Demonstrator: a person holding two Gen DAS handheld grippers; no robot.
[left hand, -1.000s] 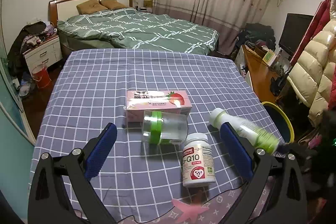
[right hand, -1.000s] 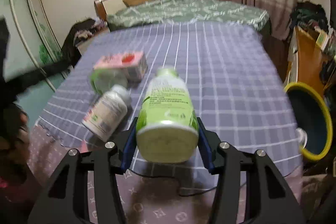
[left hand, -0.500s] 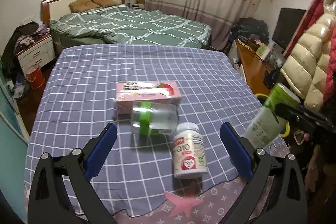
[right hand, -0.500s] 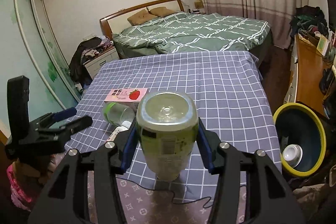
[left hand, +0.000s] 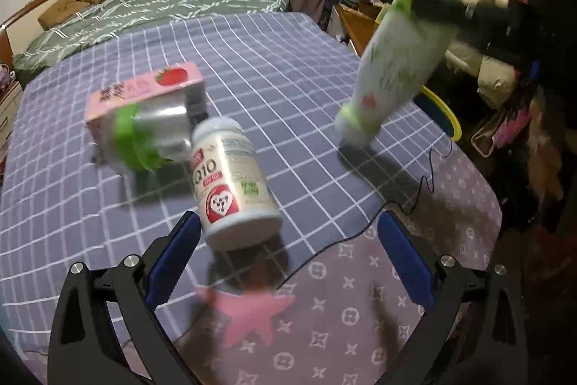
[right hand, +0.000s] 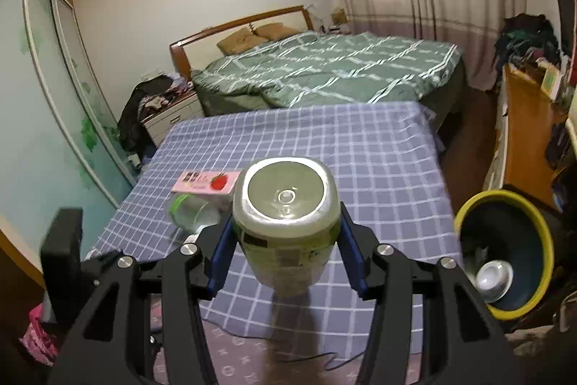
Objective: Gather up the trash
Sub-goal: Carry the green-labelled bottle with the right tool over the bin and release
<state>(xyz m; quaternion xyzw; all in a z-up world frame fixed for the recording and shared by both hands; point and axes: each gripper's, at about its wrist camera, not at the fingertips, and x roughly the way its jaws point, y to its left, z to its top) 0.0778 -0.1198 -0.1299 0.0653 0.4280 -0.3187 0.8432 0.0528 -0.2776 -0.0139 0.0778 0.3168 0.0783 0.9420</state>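
Observation:
A white supplement bottle lies on its side on the checked tablecloth, its base just in front of my open left gripper; the blue pads do not touch it. Behind it lie a clear jar with a green lid and a pink strawberry box. My right gripper is shut on a green-and-white bottle, whose base faces the camera. In the left wrist view that bottle hangs cap down above the table's right side. The jar and box show beyond it.
A yellow-rimmed bin stands on the floor right of the table, with a white bowl-like item inside. A thin black cable trails over the table's near edge. A wooden desk and a bed lie beyond.
My left gripper dipped and closed in on the white bottle, which now looms large. My right gripper lifted the green bottle off the table and tipped it cap down.

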